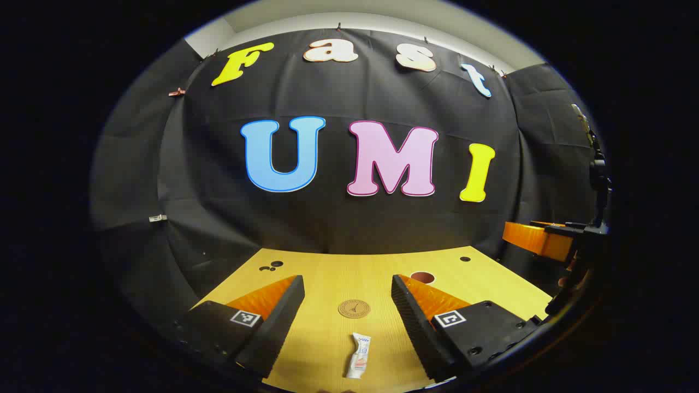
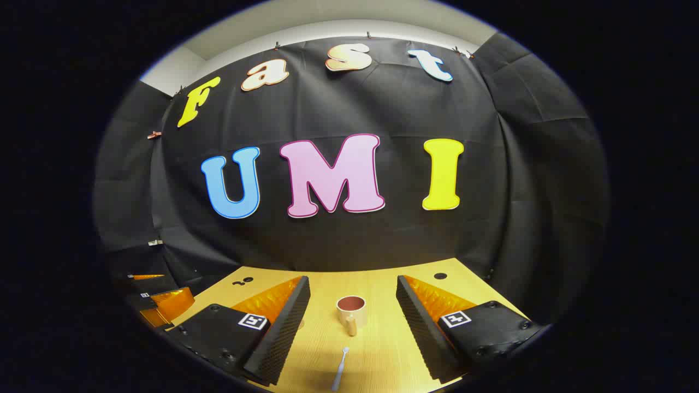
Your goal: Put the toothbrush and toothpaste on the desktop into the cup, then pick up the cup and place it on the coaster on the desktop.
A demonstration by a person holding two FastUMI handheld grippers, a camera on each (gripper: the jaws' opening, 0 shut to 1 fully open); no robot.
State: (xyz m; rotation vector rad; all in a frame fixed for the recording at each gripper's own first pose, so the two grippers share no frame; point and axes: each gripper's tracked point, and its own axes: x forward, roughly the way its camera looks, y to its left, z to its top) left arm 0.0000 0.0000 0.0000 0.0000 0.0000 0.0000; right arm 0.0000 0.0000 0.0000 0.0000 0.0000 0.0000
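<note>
Both spread wide, empty: left gripper (image 1: 347, 305) over toothpaste tube (image 1: 359, 356) at frame bottom, right gripper (image 2: 352, 311) over toothbrush (image 2: 339, 369) below cup (image 2: 350, 312). Risk: thin toothbrush slipping between pads, tipping cup.

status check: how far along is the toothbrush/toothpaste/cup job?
Nothing looks done yet. The toothpaste lies flat on the desktop near the coaster, which is bare. The toothbrush lies in front of the cup, which looks empty. Left claw and right claw are both open, holding nothing. All steps remain.
</note>
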